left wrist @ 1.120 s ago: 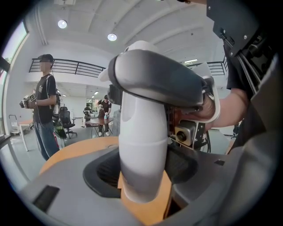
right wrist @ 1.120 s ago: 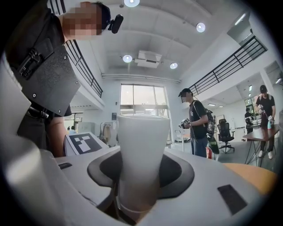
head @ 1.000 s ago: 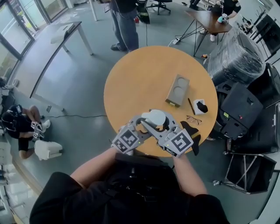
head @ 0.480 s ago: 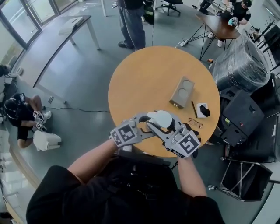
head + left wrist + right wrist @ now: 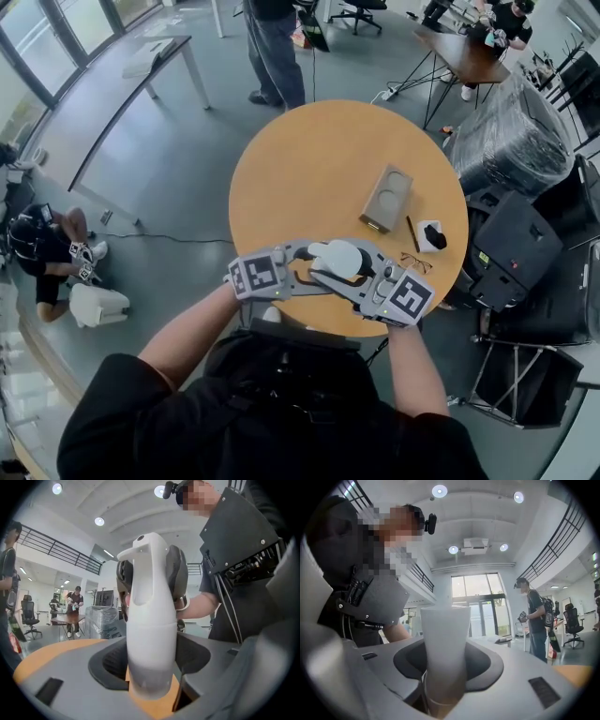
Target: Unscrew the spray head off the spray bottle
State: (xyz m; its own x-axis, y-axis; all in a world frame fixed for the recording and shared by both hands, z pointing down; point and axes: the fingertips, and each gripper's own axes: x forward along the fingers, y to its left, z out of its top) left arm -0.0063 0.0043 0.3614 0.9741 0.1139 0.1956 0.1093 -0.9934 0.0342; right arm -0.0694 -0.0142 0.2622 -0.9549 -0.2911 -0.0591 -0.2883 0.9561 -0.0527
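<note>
The white plastic spray bottle [image 5: 336,259] stands roughly upright above the near edge of the round wooden counter [image 5: 319,169]. From opposite sides, the left claw [image 5: 314,265] clamps its body and the right claw [image 5: 354,274] clamps the white spray head [image 5: 149,555] above.

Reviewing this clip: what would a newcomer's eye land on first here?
First, the white spray bottle, clamped between the left gripper and right gripper over the near edge of the round wooden table. In the left gripper view it stands upright, body in that gripper's jaws, while the right gripper's pads flank its spray head.
</note>
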